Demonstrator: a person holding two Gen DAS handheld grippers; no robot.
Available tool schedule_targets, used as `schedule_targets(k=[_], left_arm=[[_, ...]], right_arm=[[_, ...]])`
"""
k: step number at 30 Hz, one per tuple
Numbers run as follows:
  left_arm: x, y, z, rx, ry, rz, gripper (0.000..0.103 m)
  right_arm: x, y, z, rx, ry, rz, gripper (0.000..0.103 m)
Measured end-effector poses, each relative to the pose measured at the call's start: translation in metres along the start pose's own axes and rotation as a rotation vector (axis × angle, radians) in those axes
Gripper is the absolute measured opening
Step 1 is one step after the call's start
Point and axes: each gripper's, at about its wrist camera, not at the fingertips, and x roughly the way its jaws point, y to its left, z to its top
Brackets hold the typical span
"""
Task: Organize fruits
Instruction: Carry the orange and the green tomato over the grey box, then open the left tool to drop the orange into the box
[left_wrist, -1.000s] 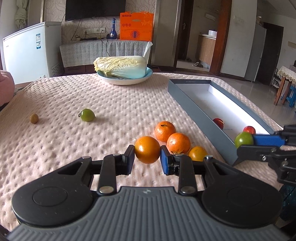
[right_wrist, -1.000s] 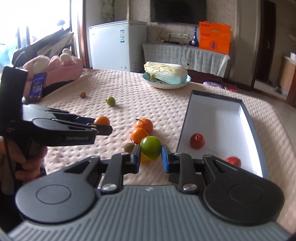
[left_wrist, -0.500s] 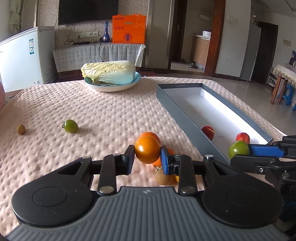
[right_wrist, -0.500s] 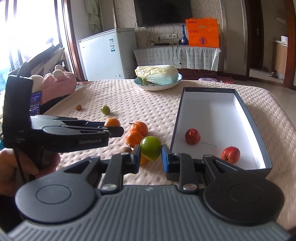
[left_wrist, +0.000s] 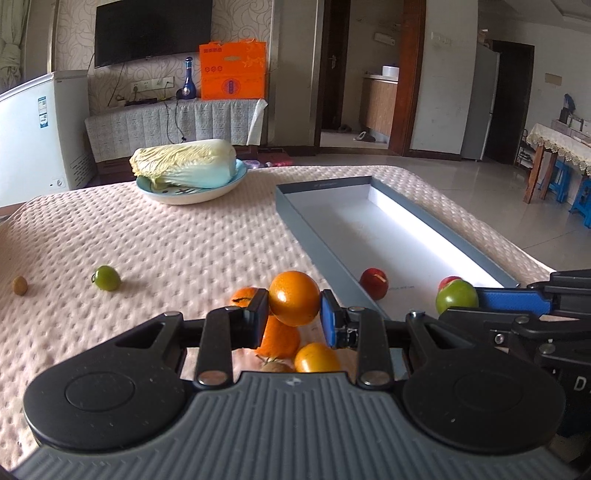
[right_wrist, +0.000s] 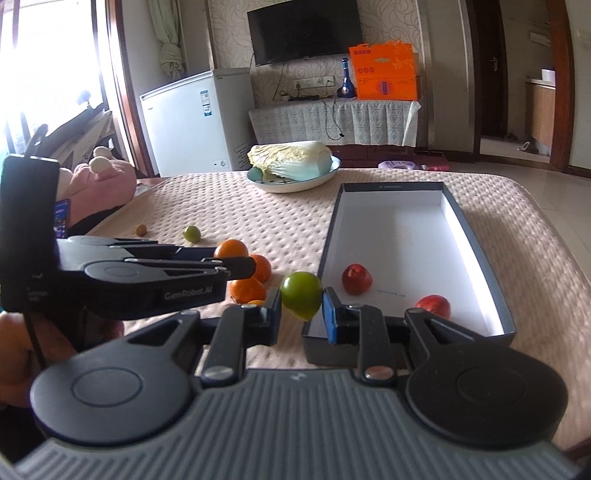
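Fruits are what I am sorting into the grey box (left_wrist: 369, 236), which lies open on the quilted table cover (left_wrist: 184, 251). My left gripper (left_wrist: 294, 317) is clamped on an orange (left_wrist: 294, 303); over the last second I have carried it up off the cover and nearer the box, so it now hangs above the heap of oranges (left_wrist: 280, 341) just left of the box wall. My right gripper (right_wrist: 301, 314) is clamped on a green fruit (right_wrist: 301, 300) and has hardly shifted; it waits at the box's near corner. Both fruits look ready to drop in beside the two red fruits (right_wrist: 356, 278) already inside (my guess at the next step).

Well left of the box, a small green fruit (left_wrist: 106, 277) and a brown one (left_wrist: 20, 285) sit loose. Beyond the box's far left corner is a bowl (left_wrist: 192, 194) holding a cabbage (left_wrist: 184, 166). Behind that stand a white freezer (right_wrist: 195, 122), a wall television (right_wrist: 304, 29) and an orange carton (left_wrist: 232, 70).
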Motion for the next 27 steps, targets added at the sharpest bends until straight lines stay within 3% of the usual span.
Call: schedule_targets(k=[12,27], left_arm=[[0.023,-0.019,0.020,0.022,-0.033,-0.053,0.035],[0.088,-0.054,0.034,-0.004,0.001,-0.128,0.035]], right_arm=[[-0.003,-0.020,-0.003,0.052,0.019,-0.062,0.027],[0.002,-0.032,-0.003,0.086,0.053,-0.079,0.027]])
